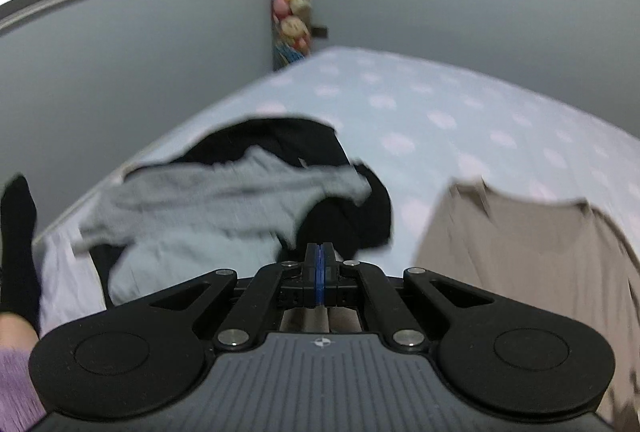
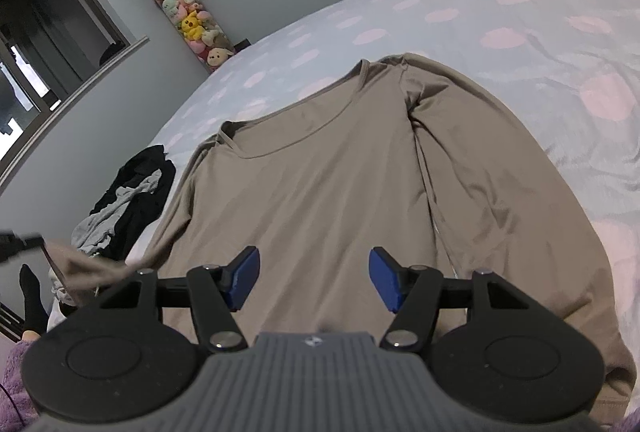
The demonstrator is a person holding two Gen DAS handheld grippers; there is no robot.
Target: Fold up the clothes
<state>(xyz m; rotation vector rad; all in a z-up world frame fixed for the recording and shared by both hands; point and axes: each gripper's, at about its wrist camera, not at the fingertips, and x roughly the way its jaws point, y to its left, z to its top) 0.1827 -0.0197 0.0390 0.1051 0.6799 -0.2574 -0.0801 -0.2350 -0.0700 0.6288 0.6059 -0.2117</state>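
A bed [image 2: 500, 12] covered by a pale sheet with pink spots is seen filling most of both views, and a taupe long-sleeved shirt [image 2: 320, 172] is laid face up on it. In the right wrist view the shirt's long axis is run from the hem at 6 o'clock to the neckline [image 2: 296, 136] at 12 o'clock, so the garment is spread directly ahead of and beneath the right gripper [image 2: 314, 280]. One sleeve is already laid inward along the 1 o'clock side. The opposite sleeve is seen drawn out toward 9 o'clock, where its end is lifted off the bed at a dark tool tip, probably the left gripper's, though blur prevents certainty.

A pile of black and grey clothes [image 1: 248, 192] is left at 10 o'clock from the shirt, just beside its shoulder.

The right gripper's jaws are held released, blue pads well apart, with nothing between them; shirt cloth lies below them. The left gripper [image 1: 319, 256] is clenched, pads pressed together. Whether cloth is pinched there cannot be told from its own blurred view.

The coming fold is judged to turn on that raised sleeve: it lies at 9 o'clock from the right jaws, nearer the left hand, and would need to be carried toward 3 o'clock across the body.
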